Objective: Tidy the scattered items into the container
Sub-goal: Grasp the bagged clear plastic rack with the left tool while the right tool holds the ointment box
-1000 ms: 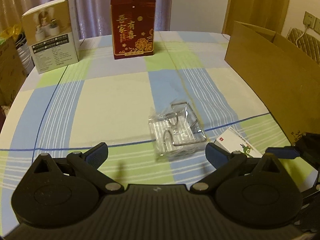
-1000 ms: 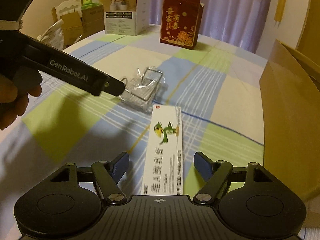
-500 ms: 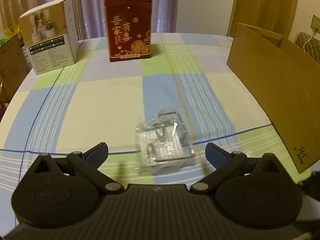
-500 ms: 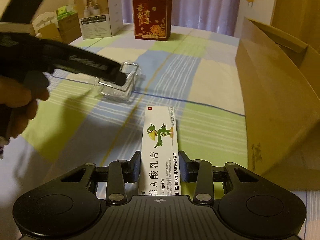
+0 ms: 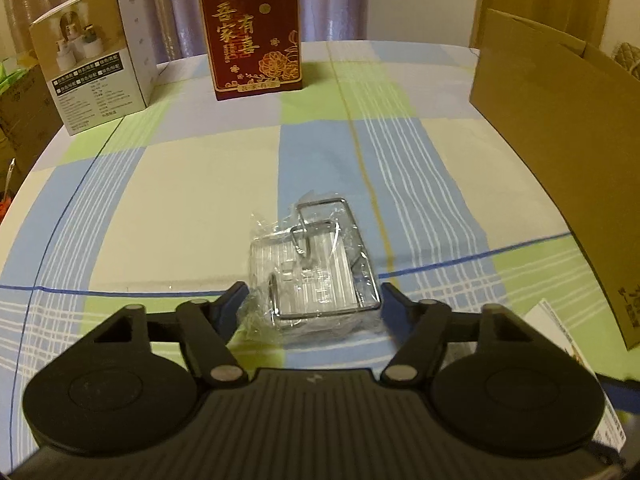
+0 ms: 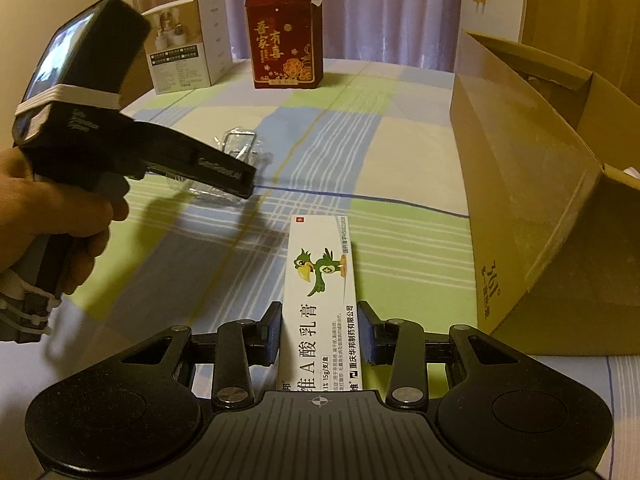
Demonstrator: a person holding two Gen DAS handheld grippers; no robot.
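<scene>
While the ointment box (image 6: pixel 322 300) lies flat on the table (image 6: pixel 400 152), its long axis running from the near edge toward the far edge and its bird picture upright to the camera, the right gripper (image 6: pixel 318 334) stands clamped on its near end, as half a second ago. Beside it at the right edge stands the open cardboard box (image 6: pixel 532 200). The left gripper (image 5: pixel 312 304) has since narrowed around the wrapped wire rack (image 5: pixel 316 276) mid-table; whether its fingers press the wrapping I cannot tell.
</scene>
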